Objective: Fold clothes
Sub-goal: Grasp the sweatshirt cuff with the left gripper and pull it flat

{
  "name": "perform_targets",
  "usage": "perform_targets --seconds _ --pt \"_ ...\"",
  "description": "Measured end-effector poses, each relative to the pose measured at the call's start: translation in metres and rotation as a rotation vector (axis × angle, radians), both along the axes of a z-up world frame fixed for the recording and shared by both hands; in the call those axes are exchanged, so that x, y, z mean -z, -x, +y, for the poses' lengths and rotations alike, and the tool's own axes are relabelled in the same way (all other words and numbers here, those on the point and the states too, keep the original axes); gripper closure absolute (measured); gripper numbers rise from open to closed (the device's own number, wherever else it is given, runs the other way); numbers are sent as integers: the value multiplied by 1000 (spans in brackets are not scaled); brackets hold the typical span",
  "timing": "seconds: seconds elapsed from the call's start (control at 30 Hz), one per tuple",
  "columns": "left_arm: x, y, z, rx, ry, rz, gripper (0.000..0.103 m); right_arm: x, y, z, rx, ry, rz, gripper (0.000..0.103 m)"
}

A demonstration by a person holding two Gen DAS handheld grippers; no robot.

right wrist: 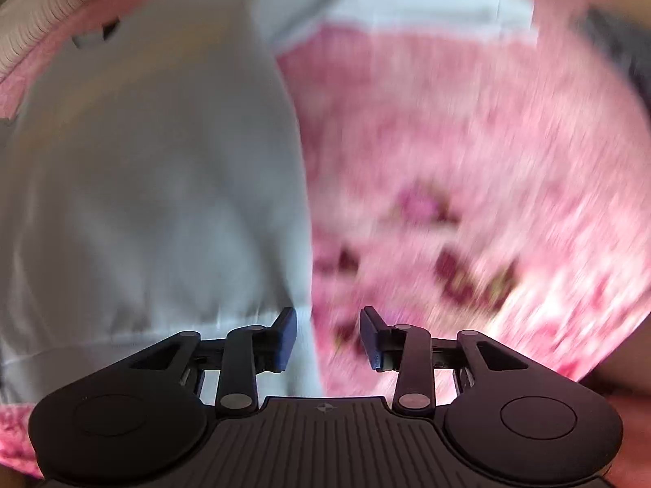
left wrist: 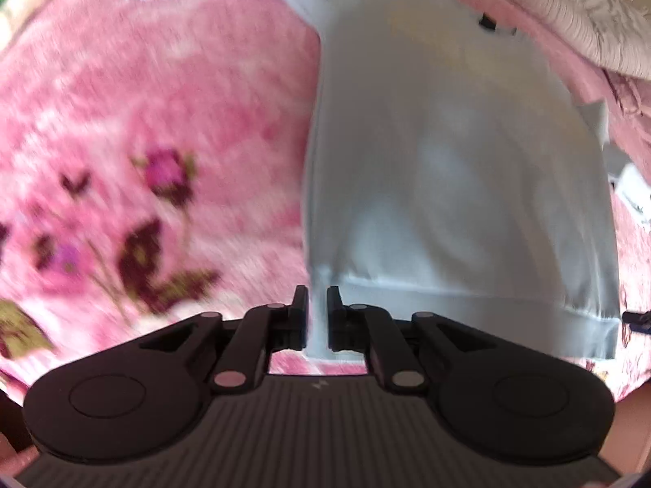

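A pale blue sweatshirt [left wrist: 447, 154] lies flat on a pink floral blanket [left wrist: 142, 122], its ribbed hem nearest me. My left gripper [left wrist: 316, 305] is shut on the hem's left corner; cloth shows between the fingers. In the right wrist view the same sweatshirt [right wrist: 154, 162] fills the left half, with a sleeve [right wrist: 407, 4] lying out to the right at the top. My right gripper [right wrist: 328, 335] is open over the hem's right corner, the garment edge between its fingers. Both views are motion-blurred.
The pink blanket [right wrist: 468, 142] with dark flower prints covers the whole surface. A cream knitted cloth [left wrist: 569, 12] lies bunched at the far right edge, also seen in the right wrist view [right wrist: 53, 12]. A dark item [right wrist: 610, 44] lies at the far right.
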State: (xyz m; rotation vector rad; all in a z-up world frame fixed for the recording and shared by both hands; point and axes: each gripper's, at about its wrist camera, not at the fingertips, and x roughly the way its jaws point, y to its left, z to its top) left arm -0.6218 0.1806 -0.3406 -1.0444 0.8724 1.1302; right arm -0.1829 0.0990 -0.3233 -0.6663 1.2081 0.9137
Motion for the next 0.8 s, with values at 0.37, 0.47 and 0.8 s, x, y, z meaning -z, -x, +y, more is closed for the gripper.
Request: perform_targets --seconds 0.37,0.47,0.8 --pt "2 -9 30 70 -25 91 87 32 32 59 -135 159 -22 64" --pt "-13 5 57 53 -138 180 74 17 24 74 -100 123 -30 64" --pt "11 18 198 246 -431 623 57 4 18 137 -25 60 -19 64"
